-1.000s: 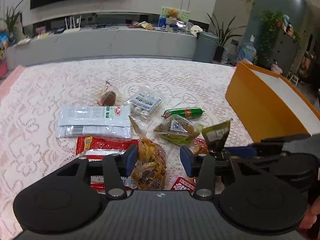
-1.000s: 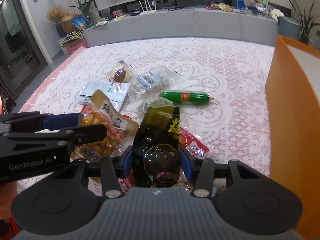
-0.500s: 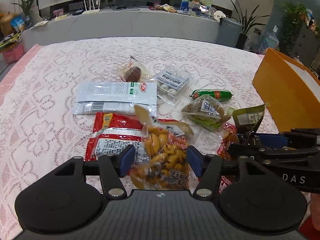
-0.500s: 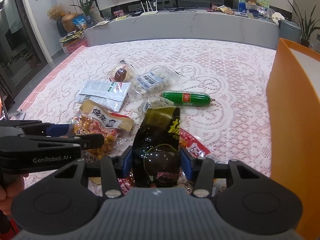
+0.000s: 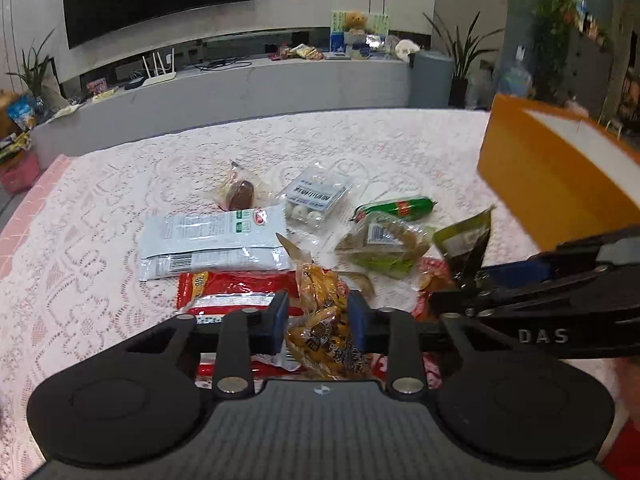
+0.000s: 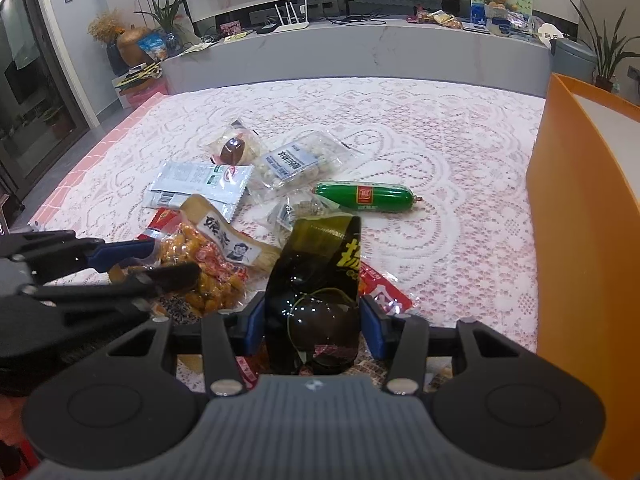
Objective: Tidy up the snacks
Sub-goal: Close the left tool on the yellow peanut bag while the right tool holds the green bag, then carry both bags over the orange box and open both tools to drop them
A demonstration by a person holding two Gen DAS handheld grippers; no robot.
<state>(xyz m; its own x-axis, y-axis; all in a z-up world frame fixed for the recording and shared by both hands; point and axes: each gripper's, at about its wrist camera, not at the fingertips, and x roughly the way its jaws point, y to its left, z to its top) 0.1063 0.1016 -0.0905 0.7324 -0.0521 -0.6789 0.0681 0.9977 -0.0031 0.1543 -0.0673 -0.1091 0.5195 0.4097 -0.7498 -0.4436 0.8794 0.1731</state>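
Note:
My left gripper (image 5: 318,320) is shut on a clear bag of yellow-orange snacks (image 5: 324,320), which also shows in the right wrist view (image 6: 208,268). My right gripper (image 6: 314,320) is shut on a dark green snack packet (image 6: 316,280), seen at the right in the left wrist view (image 5: 466,240). Both are just above the snack pile on the lace-covered table (image 6: 440,152). An orange box (image 6: 584,216) stands at the right.
On the cloth lie a green sausage (image 6: 364,196), a clear pack of white balls (image 6: 296,164), white pouches (image 5: 212,240), a red packet (image 5: 224,292), a brown sweet (image 5: 240,196) and a greenish bag (image 5: 384,244). A grey counter (image 5: 240,88) lies behind.
My left gripper has closed tighter on the yellow snack bag and tilted up. The right gripper holds the dark green packet as before.

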